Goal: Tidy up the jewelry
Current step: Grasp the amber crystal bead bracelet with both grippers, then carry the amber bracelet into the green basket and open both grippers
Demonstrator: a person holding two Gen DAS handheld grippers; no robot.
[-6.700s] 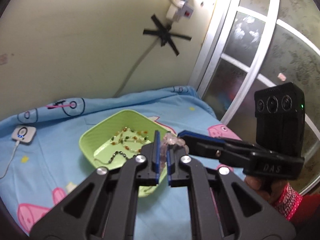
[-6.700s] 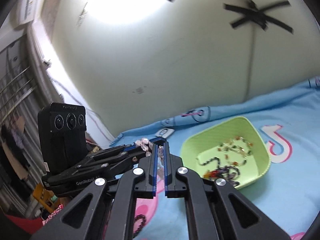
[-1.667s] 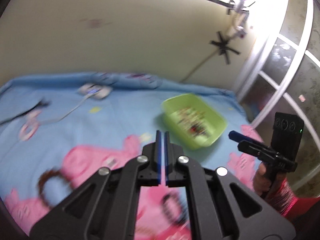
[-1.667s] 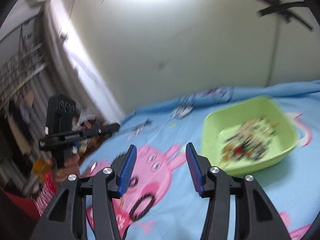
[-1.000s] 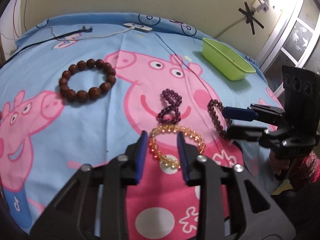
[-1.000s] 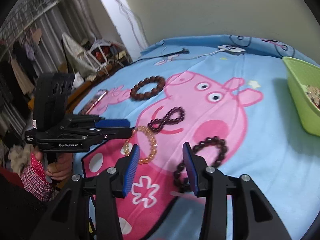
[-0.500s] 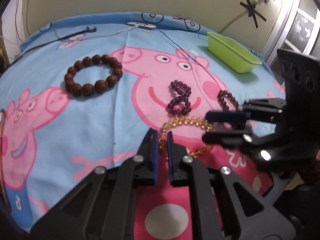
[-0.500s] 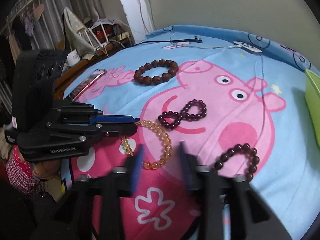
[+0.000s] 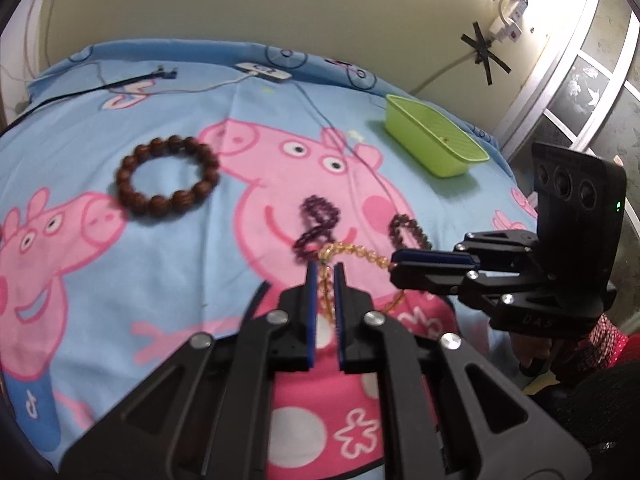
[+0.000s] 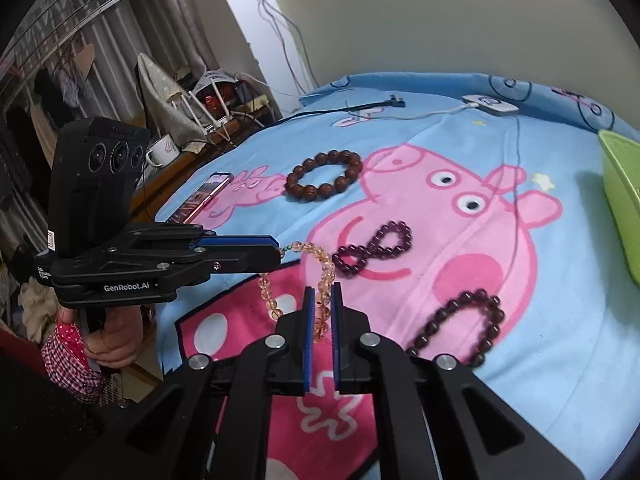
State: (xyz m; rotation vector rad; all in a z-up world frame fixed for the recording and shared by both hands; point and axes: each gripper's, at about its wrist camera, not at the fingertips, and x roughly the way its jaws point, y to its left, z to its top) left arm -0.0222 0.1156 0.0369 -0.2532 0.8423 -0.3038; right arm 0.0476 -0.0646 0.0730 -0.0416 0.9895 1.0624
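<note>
An amber bead bracelet (image 9: 360, 251) is stretched between both grippers, just above the blue cartoon-pig bedsheet (image 9: 80, 140). My left gripper (image 9: 325, 270) is shut on one side of it. In the left wrist view the right gripper (image 9: 394, 266) comes in from the right and pinches the other side. The right wrist view has my right gripper (image 10: 322, 292) shut on the amber bracelet (image 10: 326, 266), with the left gripper (image 10: 279, 251) clamping its far end. A green basket (image 9: 436, 148) sits far right on the bed.
On the sheet lie a brown wooden bead bracelet (image 9: 168, 180), a purple bracelet twisted into a figure eight (image 9: 318, 222) and a dark bead bracelet (image 10: 460, 328). A white charger (image 9: 262, 72) with cables lies near the wall. A phone (image 10: 204, 196) rests at the bed's left edge.
A second ago both grippers stood open over the amber bracelet on the sheet. Both have since shut on it and raised it slightly, pulled taut between them.
</note>
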